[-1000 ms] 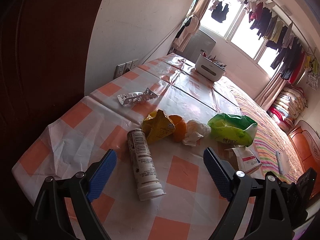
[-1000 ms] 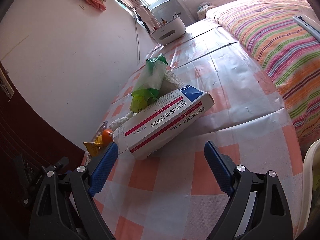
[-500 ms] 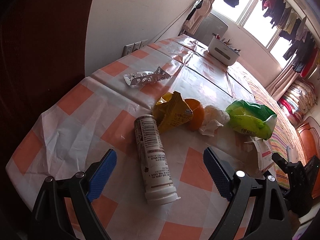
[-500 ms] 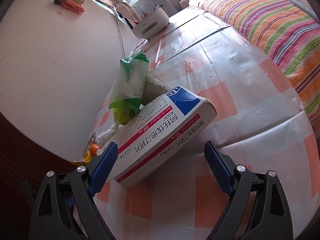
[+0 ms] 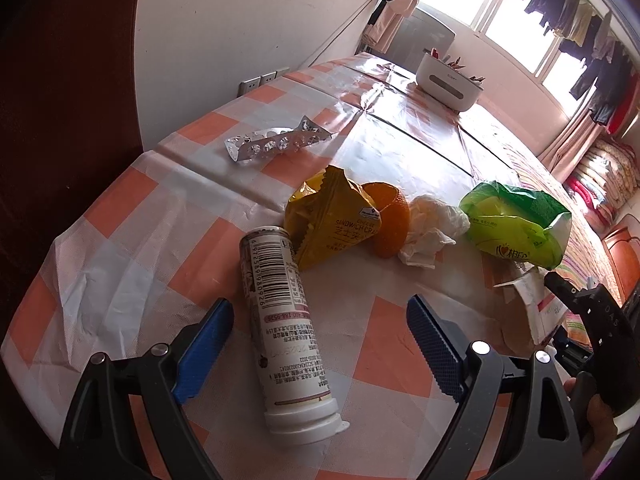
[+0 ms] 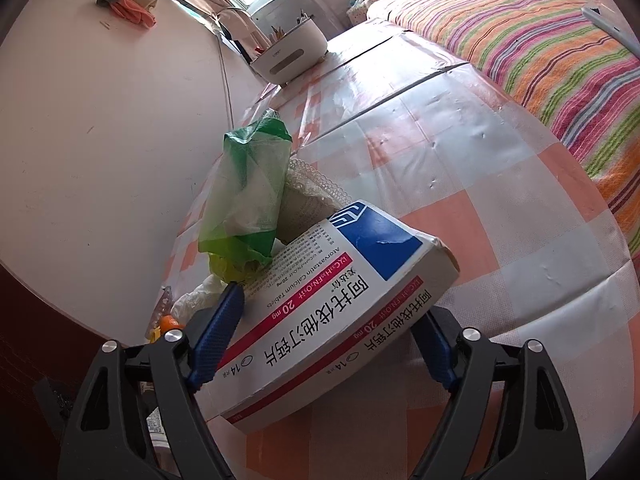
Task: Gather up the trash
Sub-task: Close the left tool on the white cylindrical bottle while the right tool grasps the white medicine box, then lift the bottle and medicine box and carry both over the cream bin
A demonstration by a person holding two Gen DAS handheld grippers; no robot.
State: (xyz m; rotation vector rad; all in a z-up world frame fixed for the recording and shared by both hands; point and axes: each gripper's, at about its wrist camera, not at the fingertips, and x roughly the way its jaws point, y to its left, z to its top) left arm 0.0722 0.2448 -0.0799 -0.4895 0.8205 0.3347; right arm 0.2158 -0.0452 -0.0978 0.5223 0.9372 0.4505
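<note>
The left tongs [image 5: 320, 344] stand spread wide over the checked surface [image 5: 120, 248], pinching nothing; a white tube [image 5: 286, 336] with a barcode lies flat between the blue pads [image 5: 206, 344], its capped end toward the camera, touching neither pad. Just beyond the tube's far end lies a yellow wrapper [image 5: 332, 220], leaning against an orange peel [image 5: 390, 220], and a crumpled tissue [image 5: 432, 228] lies against the peel's other side. A green bag [image 5: 516, 224] sits a little further to the right, and a foil blister strip [image 5: 276, 144] lies apart from the pile, nearer the wall. A white caddy [image 5: 448, 84] stands at the far end of the surface, under the window. The right tongs [image 6: 332, 332] are closing around a white medicine box [image 6: 328, 312] with a blue corner and pink stripes; the box lies tilted between the pads, the left pad against its long side and the right pad at its lower edge, though whether both press firmly I cannot tell. The same bag [image 6: 248, 196] stands just behind the box, touching it. In the left view the box [image 5: 536, 300] shows at the right edge with the right tongs' dark body next to it. A striped bed [image 6: 540, 52] runs alongside the surface.
</note>
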